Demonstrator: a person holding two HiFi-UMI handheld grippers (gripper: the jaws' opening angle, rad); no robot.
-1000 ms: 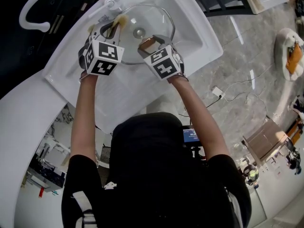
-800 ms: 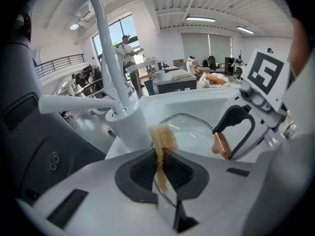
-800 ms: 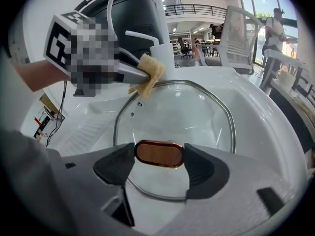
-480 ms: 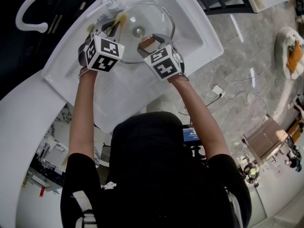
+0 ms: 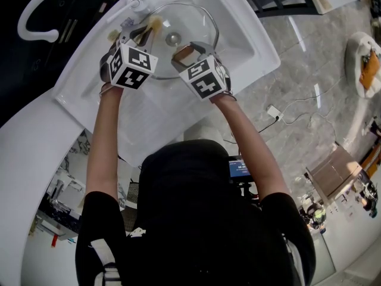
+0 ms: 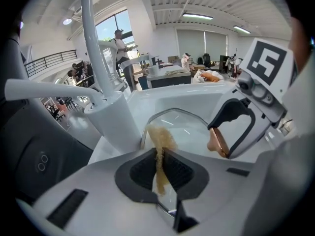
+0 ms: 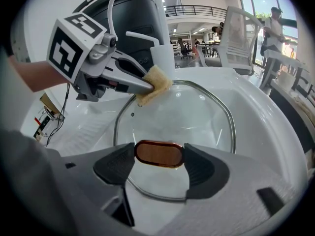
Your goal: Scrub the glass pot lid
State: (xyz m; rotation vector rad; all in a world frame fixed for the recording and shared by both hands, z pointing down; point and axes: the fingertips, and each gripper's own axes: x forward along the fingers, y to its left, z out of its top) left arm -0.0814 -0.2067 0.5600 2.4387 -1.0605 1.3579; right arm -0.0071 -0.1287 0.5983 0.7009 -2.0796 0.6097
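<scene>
The glass pot lid (image 5: 191, 21) with a metal rim is held tilted over the white sink (image 5: 244, 37). My right gripper (image 5: 183, 53) is shut on the lid's copper-brown oval handle (image 7: 159, 153), which sits squarely between the jaws of the right gripper (image 7: 159, 156). My left gripper (image 5: 146, 30) is shut on a tan scrub sponge (image 5: 154, 22). The sponge (image 7: 153, 83) presses on the lid's (image 7: 192, 114) far left rim, close to the faucet. In the left gripper view the sponge (image 6: 160, 140) sticks up from between the jaws of the left gripper (image 6: 161, 168), and the lid (image 6: 184, 127) lies just beyond.
A white faucet (image 6: 106, 109) rises right beside the left gripper, with a curved white pipe (image 5: 33, 11) at the sink's far left. The sink's rim (image 5: 95, 94) lies under both arms. Grey stone floor with cables (image 5: 280, 115) is to the right.
The left gripper and its sponge have shifted slightly farther along the lid's rim toward the faucet. The right gripper has kept its hold on the handle in place.
</scene>
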